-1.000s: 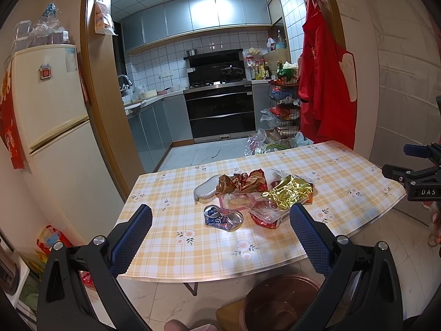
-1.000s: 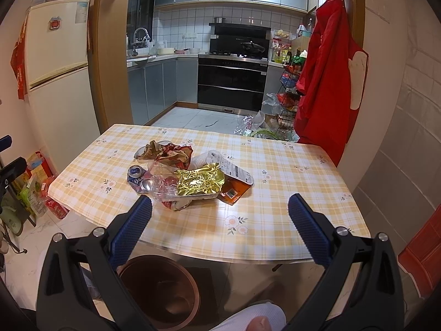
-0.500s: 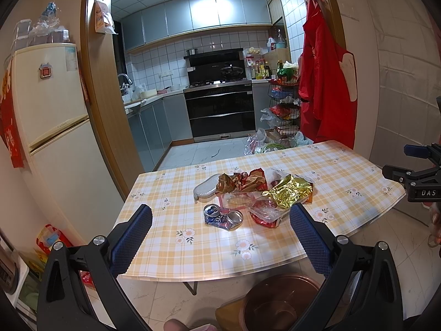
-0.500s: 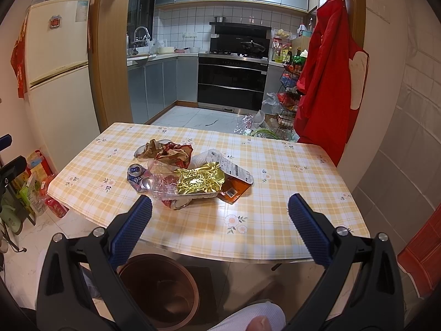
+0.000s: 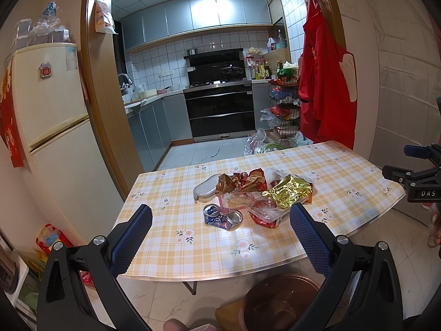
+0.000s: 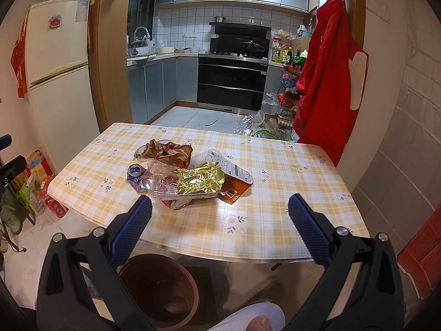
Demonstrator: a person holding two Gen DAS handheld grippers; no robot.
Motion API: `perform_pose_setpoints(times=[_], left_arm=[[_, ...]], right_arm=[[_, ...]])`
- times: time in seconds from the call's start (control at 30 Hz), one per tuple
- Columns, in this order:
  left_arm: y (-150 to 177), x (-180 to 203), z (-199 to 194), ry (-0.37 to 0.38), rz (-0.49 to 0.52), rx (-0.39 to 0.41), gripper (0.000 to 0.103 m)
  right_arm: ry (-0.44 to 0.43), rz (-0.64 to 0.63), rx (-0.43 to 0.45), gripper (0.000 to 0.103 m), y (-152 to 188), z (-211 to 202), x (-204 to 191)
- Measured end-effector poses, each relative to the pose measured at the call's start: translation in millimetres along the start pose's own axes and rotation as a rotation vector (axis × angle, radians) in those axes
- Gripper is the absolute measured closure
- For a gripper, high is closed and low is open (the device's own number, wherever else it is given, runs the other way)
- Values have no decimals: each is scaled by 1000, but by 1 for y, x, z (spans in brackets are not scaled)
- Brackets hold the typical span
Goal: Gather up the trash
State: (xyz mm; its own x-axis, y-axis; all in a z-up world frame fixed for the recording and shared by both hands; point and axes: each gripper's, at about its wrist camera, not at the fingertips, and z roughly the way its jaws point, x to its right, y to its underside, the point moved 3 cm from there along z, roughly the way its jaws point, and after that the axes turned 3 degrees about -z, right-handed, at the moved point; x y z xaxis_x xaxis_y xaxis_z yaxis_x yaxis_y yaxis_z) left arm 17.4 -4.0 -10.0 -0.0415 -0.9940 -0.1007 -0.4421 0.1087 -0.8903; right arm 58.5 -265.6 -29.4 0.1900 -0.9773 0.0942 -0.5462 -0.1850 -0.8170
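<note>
A pile of trash lies mid-table: a crushed blue can (image 5: 222, 217) (image 6: 135, 175), a gold foil wrapper (image 5: 289, 191) on a foil tray (image 6: 199, 183), crumpled red-brown wrappers (image 5: 242, 182) (image 6: 168, 151), clear plastic (image 6: 162, 183) and an orange packet (image 6: 234, 187). A brown bin (image 5: 278, 300) (image 6: 162, 289) stands on the floor below the table's near edge. My left gripper (image 5: 220, 220) and right gripper (image 6: 219, 208) are both open and empty, held in front of the table, short of the pile.
The table (image 5: 171, 237) has a yellow checked cloth. A fridge (image 5: 52, 127) stands left, a red apron (image 6: 328, 82) hangs right, and the kitchen with an oven (image 6: 231, 82) lies behind. Bags (image 6: 35, 190) sit on the floor at left.
</note>
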Motion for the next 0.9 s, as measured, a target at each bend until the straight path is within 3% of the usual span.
perform_pose_setpoints(times=[0.43,0.6,0.67,0.8,0.9], left_arm=[[12,-6,22,67,-107,-52,5],[27,-9,58,65,-132,-125,5],[33,-3,77,66,-109,-186,5],[40,7,108,45,-69,-226,5],[42,9,134,54,-106,-259,8]], right_arm=[[5,10,5,5,13,14,11],[5,58,-9,5,28,44,27],[13,69,-29,5,33,58,33],[11,74,-85,6,41,85,44],[75,56,-112,6,46,101,49]])
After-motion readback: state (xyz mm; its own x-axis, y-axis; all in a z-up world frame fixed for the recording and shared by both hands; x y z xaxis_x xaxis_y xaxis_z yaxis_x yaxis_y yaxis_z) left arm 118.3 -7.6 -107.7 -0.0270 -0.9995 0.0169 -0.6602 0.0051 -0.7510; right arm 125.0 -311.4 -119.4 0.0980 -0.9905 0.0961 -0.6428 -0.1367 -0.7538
